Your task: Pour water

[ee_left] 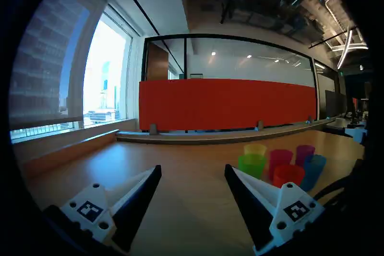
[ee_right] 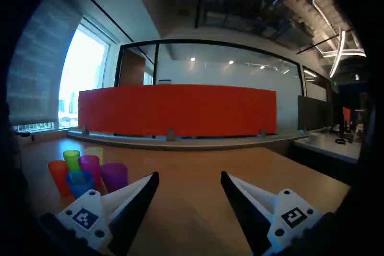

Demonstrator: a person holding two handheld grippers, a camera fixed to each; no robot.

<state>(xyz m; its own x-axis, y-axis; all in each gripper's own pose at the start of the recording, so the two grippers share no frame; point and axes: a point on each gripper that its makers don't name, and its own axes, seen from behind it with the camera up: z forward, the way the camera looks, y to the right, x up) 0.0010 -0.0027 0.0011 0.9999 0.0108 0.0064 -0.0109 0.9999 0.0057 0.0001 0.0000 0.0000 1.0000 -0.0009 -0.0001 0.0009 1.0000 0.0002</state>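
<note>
Cups of coloured translucent plastic [ee_left: 280,157], six in a tight cluster, stand upright on the tan wooden desk [ee_left: 192,155], well short of its far edge, where an orange-red partition panel [ee_left: 225,104] rises. In the left gripper view the cluster lies ahead and to the right of the left gripper [ee_left: 192,167]. In the right gripper view the cups [ee_right: 89,164] lie ahead and to the left of the right gripper [ee_right: 188,174]. Both grippers' jaws stand wide apart with nothing between them, low over bare wood. No water is discernible, and whether any cup is filled cannot be told. Judgement: the step in hand is the approach and the choice of a source cup. An outer cup, such as the blue one [ee_left: 314,167] or the orange one [ee_right: 58,172], is best taken at mid-wall, since the neighbours touch or nearly touch and a careless finger could topple them. The walls look smooth, thin and tapered, and are likely to flex, so closure should be gentle. The desk surface is smooth and faintly glossy.
</note>
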